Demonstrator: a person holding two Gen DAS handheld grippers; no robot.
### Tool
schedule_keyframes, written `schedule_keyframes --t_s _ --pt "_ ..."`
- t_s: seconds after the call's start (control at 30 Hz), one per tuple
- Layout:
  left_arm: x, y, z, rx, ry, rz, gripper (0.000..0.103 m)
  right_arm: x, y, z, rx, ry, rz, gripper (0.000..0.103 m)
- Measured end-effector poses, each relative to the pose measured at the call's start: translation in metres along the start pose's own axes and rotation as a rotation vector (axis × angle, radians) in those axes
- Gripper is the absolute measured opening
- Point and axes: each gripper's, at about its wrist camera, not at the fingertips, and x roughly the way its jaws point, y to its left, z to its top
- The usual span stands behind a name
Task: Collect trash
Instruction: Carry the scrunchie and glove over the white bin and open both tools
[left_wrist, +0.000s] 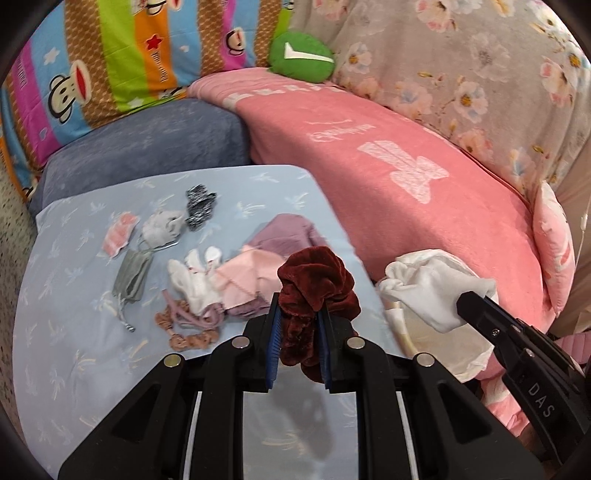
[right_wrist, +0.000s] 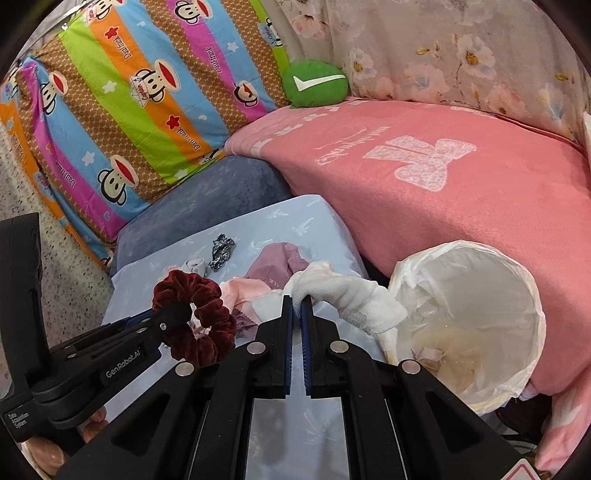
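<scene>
My left gripper (left_wrist: 298, 308) is shut on a dark red velvet scrunchie (left_wrist: 316, 286), held above the light blue cloth (left_wrist: 74, 295). In the right wrist view the same scrunchie (right_wrist: 195, 317) hangs from the left gripper (right_wrist: 177, 314) at lower left. My right gripper (right_wrist: 297, 301) is shut on a white sock (right_wrist: 351, 297) that droops to the right, toward the bin lined with a white bag (right_wrist: 469, 314). From the left wrist view the sock (left_wrist: 432, 288) hangs over the bin (left_wrist: 443, 343), and the right gripper (left_wrist: 476, 306) enters from the right.
On the blue cloth lie a grey mask (left_wrist: 133, 277), a pink-white wrapper (left_wrist: 118, 236), a black-white scrunchie (left_wrist: 199, 206), a white sock (left_wrist: 195, 277), pink and mauve cloths (left_wrist: 266, 258) and hair ties (left_wrist: 188, 325). A pink blanket (left_wrist: 406, 177), a green cushion (left_wrist: 301, 55) and striped pillows surround them.
</scene>
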Motion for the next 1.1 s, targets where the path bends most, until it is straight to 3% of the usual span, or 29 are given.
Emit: schedule_keyframes --t_s 0.67,1.1 --pt "0.008 -0.111 0.008 0.195 0.007 -0.134 0.017 -0.053 -0.098 0.001 0.158 -0.097 -0.121 0.005" --pt "0.027 -0.15 0.011 0.26 0.038 -0.228 0.02 -0.061 -0.138 -0.004 0.22 -0.105 -0.17 0.005"
